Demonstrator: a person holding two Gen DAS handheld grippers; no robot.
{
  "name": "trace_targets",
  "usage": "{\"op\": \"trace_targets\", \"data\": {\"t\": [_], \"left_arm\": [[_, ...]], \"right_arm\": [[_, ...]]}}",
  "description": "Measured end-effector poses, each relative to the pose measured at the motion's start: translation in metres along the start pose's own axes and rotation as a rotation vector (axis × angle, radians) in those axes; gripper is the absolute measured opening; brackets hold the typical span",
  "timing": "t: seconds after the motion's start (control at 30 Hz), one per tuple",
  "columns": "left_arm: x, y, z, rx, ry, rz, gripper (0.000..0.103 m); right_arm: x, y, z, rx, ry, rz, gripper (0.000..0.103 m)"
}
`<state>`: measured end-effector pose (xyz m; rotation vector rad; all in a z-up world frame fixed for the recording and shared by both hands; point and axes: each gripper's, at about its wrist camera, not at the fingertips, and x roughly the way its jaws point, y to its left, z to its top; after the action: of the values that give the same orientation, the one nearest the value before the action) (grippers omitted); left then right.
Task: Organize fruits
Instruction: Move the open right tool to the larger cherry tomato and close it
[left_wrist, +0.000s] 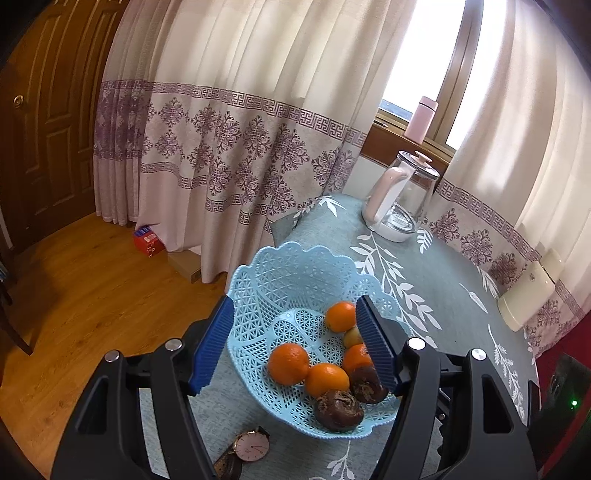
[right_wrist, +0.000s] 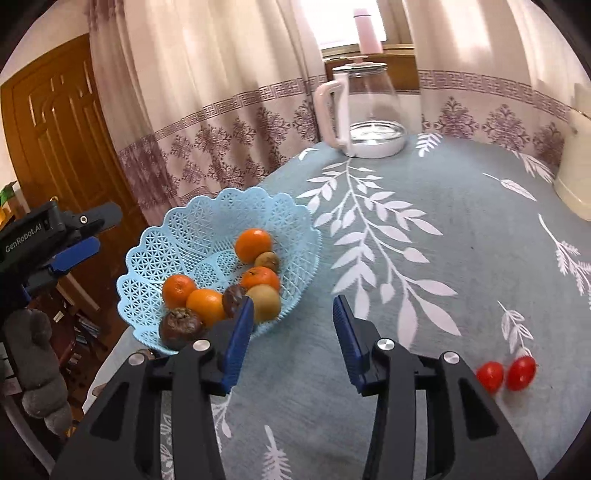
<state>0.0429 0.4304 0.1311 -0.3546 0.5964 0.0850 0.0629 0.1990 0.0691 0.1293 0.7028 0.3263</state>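
Observation:
A light blue lattice basket sits near the table's left edge, holding several oranges, two dark brown fruits and brownish-green kiwis. My left gripper hovers open above the basket with nothing between its fingers; it also shows at the left in the right wrist view. My right gripper stands open and empty over the tablecloth just right of the basket. Two small red tomatoes lie on the cloth to the right gripper's right.
A glass kettle with a white handle stands at the table's far side. A wristwatch lies in front of the basket near the edge. A cream appliance sits at the right. A gloved hand holds the left gripper.

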Motion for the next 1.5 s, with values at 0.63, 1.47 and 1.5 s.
{"op": "trace_targets", "data": {"t": [0.63, 1.47, 1.5], "left_arm": [[-0.005, -0.022, -0.009, 0.047, 0.005, -0.036, 0.089], [0.006, -0.083, -0.046, 0.225, 0.089, -0.120, 0.093], [0.007, -0.085, -0.046, 0.228, 0.091, -0.122, 0.093]], "right_arm": [[-0.037, -0.073, -0.034, 0.145, -0.010, -0.138, 0.049], [-0.049, -0.140, -0.055, 0.228, 0.019, -0.275, 0.049], [-0.047, -0.140, -0.055, 0.225, 0.025, -0.276, 0.049]]}}
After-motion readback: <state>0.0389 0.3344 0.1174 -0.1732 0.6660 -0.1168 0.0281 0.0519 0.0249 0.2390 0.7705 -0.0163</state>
